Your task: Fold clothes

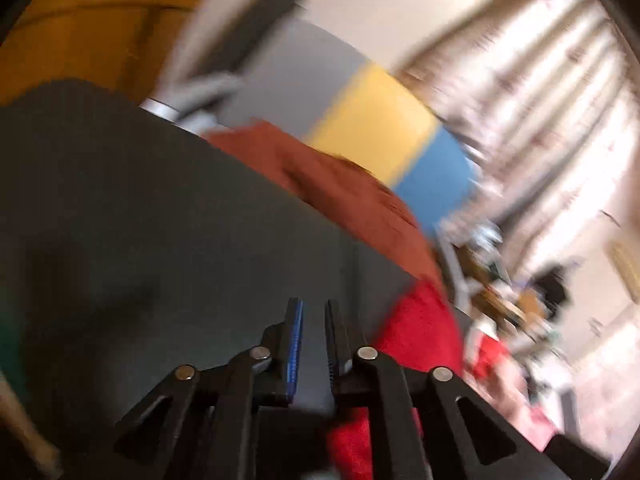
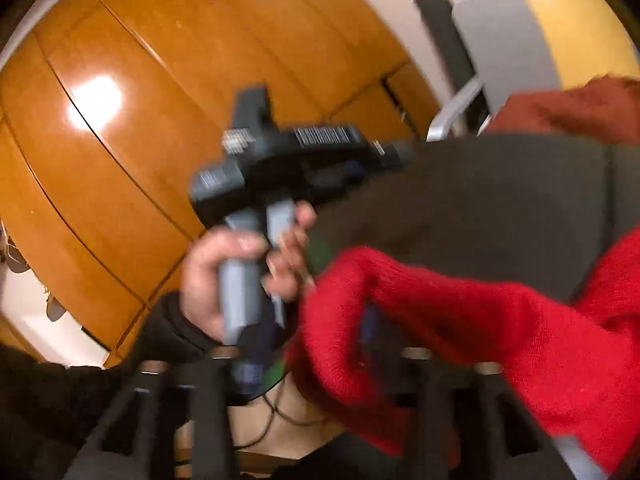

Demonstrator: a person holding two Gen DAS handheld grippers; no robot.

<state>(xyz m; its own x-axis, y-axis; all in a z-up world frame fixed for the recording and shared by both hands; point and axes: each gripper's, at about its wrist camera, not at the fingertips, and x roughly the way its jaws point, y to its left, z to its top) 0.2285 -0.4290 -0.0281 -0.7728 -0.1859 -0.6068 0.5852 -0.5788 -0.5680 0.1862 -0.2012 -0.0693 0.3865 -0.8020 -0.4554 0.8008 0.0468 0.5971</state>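
A red knit sweater (image 2: pixel 500 320) lies on the dark grey table (image 1: pixel 160 220). One bunched sleeve hangs across my right gripper (image 2: pixel 312 340) and hides most of its blurred fingers, which stand well apart. In the left wrist view the red sweater (image 1: pixel 420 328) sits under and to the right of my left gripper (image 1: pixel 314 312). Its fingers are a narrow gap apart, and only grey surface shows between them. A rust-coloured garment (image 1: pixel 340 184) lies along the table's far edge. In the right wrist view a person's hand (image 2: pixel 216 272) grips the left gripper's handle over the table's left edge.
A chair with a grey, yellow and blue back (image 1: pixel 372 120) stands beyond the table. Glossy wooden cabinet doors (image 2: pixel 140 140) fill the left side. Cluttered furniture and curtains (image 1: pixel 540 100) are at the right. A green patch (image 2: pixel 320 252) shows at the table's near-left edge.
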